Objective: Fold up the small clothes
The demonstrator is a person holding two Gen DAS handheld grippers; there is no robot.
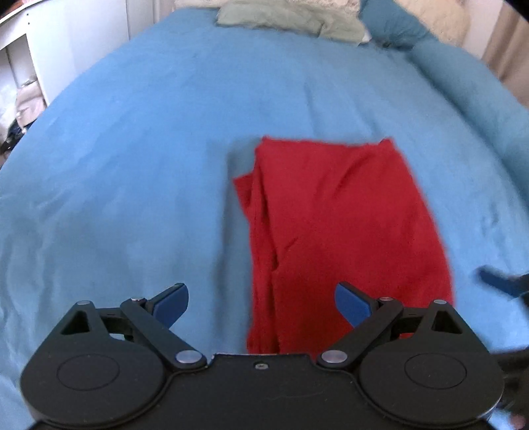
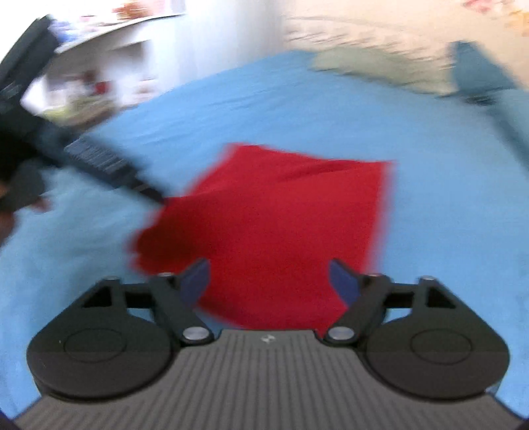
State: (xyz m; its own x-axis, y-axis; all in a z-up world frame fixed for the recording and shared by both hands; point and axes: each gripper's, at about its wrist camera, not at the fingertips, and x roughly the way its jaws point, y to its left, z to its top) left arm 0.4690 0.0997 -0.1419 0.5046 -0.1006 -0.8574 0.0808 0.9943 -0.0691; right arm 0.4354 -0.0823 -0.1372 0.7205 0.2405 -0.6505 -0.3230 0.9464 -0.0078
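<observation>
A red garment [image 1: 337,225] lies folded in a long rectangle on the blue bed cover [image 1: 132,165]. My left gripper [image 1: 261,304] is open and empty, just above the garment's near left edge. In the right wrist view the same garment [image 2: 274,228] lies ahead, blurred by motion. My right gripper [image 2: 269,281] is open and empty over the garment's near edge. The left gripper shows as a dark blurred bar [image 2: 99,162] at the garment's left corner. A blue fingertip of the right gripper [image 1: 499,279] shows at the right edge of the left wrist view.
Pale green and cream pillows [image 1: 291,16] and a teal pillow [image 1: 396,26] lie at the head of the bed. White shelving [image 1: 29,66] stands to the left of the bed. The blue cover spreads wide to the left and right of the garment.
</observation>
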